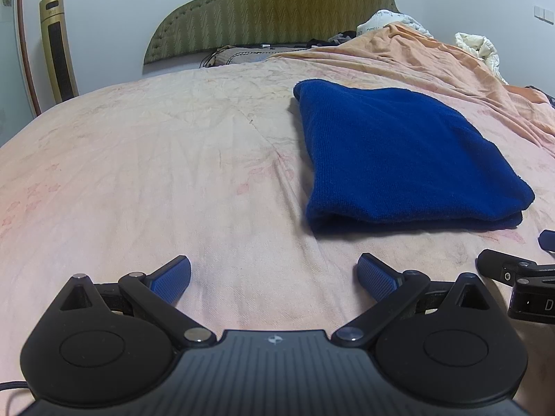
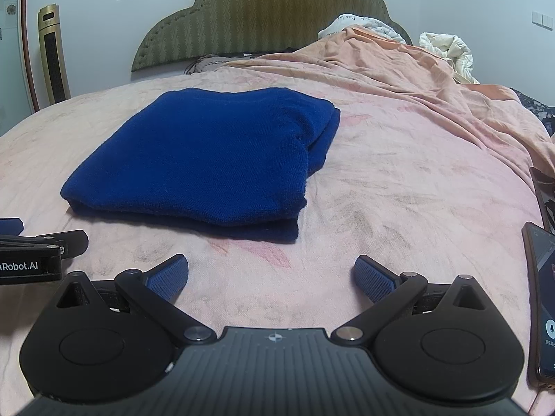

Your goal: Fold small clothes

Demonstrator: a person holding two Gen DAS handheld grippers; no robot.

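Note:
A dark blue knitted garment (image 1: 399, 159) lies folded into a thick rectangle on the pink bedsheet (image 1: 138, 173). In the left wrist view it sits ahead and to the right of my left gripper (image 1: 274, 274), which stands open and empty near the bed's front. The right wrist view shows the same blue garment (image 2: 204, 163) ahead and to the left of my right gripper (image 2: 270, 274), also open with nothing between its blue pads (image 2: 166, 277). Both grippers rest low, short of the garment and apart from it. Each gripper's edge shows in the other's view.
A green padded headboard (image 1: 270, 10) stands at the back. Rumpled orange bedding (image 2: 399, 69) and white quilts (image 2: 447, 52) pile up at the back right. A phone (image 2: 544, 298) lies at the right edge. A gold tower appliance (image 1: 57, 48) stands left by the wall.

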